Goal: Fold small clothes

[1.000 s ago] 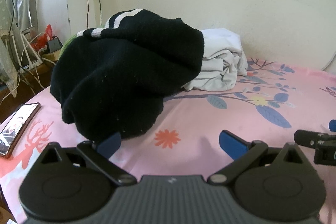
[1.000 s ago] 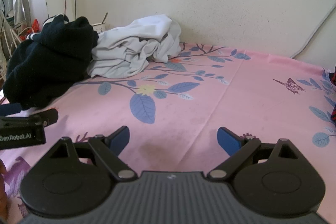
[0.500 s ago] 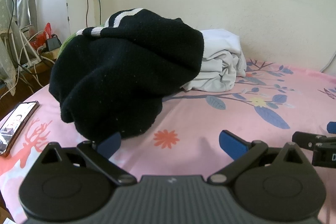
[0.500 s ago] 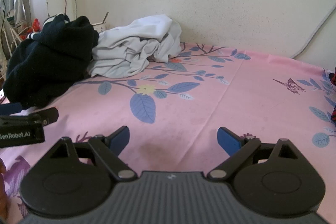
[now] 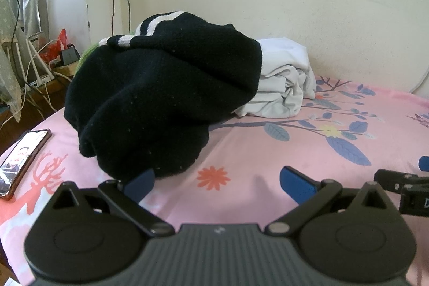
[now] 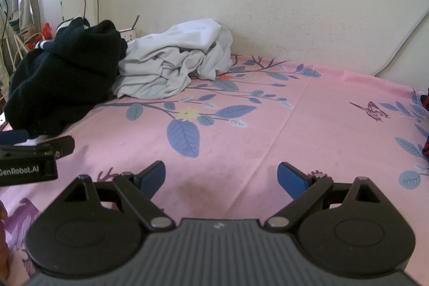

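A black knitted garment with white stripes [image 5: 161, 93] lies heaped on the pink flowered bedsheet [image 5: 268, 152], and shows again at the left of the right wrist view as the black garment [image 6: 64, 79]. Behind it sits a crumpled white garment [image 5: 281, 87], also the white garment [image 6: 177, 66]. My left gripper [image 5: 217, 182] stands open just in front of the black heap, its left blue pad near the hem. My right gripper [image 6: 221, 176] is open over bare sheet, holding nothing.
A phone [image 5: 22, 160] lies on the sheet's left edge. Cables and clutter [image 5: 45, 63] crowd the floor by the wall at left. A red and dark patterned cloth [image 6: 425, 125] shows at the far right edge. The cream wall [image 6: 268, 4] backs the bed.
The left gripper has shifted slightly left and nearer the black garment; the phone shows further toward the frame edge. The right gripper has hardly moved.
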Demonstrator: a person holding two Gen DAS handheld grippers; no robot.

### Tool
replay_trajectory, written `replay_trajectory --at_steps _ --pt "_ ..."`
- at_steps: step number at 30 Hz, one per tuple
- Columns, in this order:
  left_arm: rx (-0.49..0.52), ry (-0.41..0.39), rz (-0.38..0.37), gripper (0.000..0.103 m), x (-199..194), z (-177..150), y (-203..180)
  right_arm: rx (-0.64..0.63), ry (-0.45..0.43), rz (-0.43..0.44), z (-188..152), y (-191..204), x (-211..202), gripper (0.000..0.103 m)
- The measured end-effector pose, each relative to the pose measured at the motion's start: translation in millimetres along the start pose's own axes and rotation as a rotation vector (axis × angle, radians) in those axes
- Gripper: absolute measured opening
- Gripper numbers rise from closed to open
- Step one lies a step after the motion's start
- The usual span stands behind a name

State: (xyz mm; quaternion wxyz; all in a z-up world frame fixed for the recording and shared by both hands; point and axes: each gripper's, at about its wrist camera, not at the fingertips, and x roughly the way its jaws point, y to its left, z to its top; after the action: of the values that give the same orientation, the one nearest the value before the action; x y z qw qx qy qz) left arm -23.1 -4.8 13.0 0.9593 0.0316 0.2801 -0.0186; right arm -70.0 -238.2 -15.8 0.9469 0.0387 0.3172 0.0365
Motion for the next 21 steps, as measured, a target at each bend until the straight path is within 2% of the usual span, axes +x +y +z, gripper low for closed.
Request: replay_trajectory --at_steps 21 --pt "-0.008 0.010 -0.023 0.103 2.8 0.5 1.4 0.004 -0.001 0.000 -0.5 -0.5 0.8 0.089"
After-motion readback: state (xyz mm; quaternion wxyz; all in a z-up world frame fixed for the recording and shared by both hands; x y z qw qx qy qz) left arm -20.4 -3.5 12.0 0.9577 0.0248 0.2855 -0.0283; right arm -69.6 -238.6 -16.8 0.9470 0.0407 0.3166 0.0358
